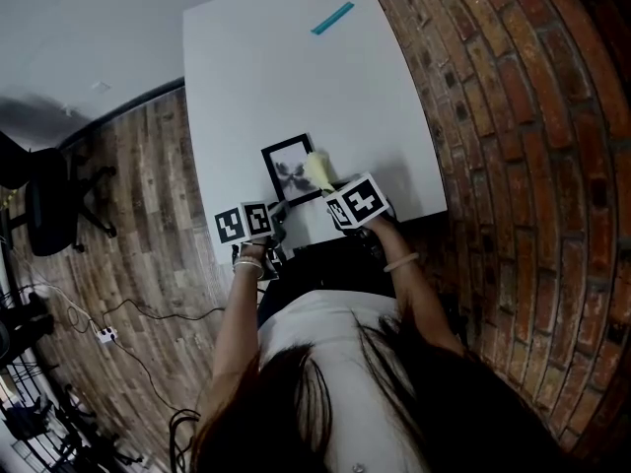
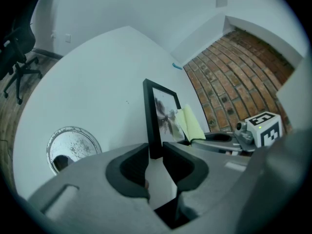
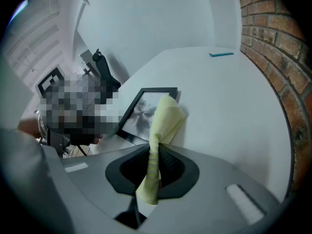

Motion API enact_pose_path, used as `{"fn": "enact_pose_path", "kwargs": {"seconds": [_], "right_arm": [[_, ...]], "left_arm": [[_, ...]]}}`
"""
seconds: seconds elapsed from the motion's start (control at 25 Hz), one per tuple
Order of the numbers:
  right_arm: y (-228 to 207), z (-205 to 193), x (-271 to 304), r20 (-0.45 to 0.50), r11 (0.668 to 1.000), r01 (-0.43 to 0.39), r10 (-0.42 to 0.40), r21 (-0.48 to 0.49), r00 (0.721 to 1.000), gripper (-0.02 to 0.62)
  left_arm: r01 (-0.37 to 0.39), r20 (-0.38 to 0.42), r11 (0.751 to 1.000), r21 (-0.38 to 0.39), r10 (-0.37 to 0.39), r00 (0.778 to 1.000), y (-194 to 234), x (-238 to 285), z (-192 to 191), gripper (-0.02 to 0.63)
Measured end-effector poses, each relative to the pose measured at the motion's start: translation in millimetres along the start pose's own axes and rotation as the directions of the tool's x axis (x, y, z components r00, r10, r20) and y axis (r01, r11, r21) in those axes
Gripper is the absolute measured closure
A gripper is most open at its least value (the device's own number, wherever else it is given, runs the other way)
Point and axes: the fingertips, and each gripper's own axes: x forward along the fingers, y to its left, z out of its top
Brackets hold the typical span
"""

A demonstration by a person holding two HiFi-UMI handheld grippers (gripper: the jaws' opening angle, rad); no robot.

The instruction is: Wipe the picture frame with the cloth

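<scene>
Left claw [image 2: 156, 152] pinches the picture frame [image 2: 151, 116] by its 6 o'clock edge on the bench [image 1: 296, 67]. Right claw [image 3: 155, 155] pinches the cloth [image 3: 165, 116], which touches the frame's 3 o'clock side. Looks like wiping; next, rub gently across.

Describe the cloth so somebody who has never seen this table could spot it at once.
On the white table beside the brick wall, a black picture frame is near the person's edge. The cloth lies against the frame's right side, pinched in the right gripper; it is the only pale yellow, soft thing there.
</scene>
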Motion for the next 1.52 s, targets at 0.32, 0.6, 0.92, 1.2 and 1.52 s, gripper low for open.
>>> {"fn": "enact_pose_path", "kwargs": {"seconds": [0.32,0.6,0.92,1.2,1.52], "right_arm": [[3,-9,-2,-0.02,1.0,-0.01,0.009,-0.009,1.0,0.561],[6,-16,-1,-0.038,1.0,-0.015,0.014,-0.022,0.999,0.561],[4,-17,-5,-0.03,1.0,0.008,-0.009,-0.025,1.0,0.561],[2,-10,-7,0.009,0.999,0.02,-0.019,-0.03,1.0,0.561],[8,-10,-1,-0.006,0.998,0.002,-0.002,-0.059,1.0,0.561]], "left_arm": [[0.001,0.008,1.0,0.002,-0.001,1.0,0,0,-1,0.511],[0.001,0.01,1.0,0.006,-0.001,1.0,0,0,-1,0.511],[0.004,0.009,1.0,0.007,-0.004,1.0,0,-1,0,0.511],[0.004,0.012,1.0,0.008,-0.004,1.0,0,0,0,0.511],[0.003,0.014,1.0,0.003,-0.003,1.0,0,-1,0,0.511]]}}
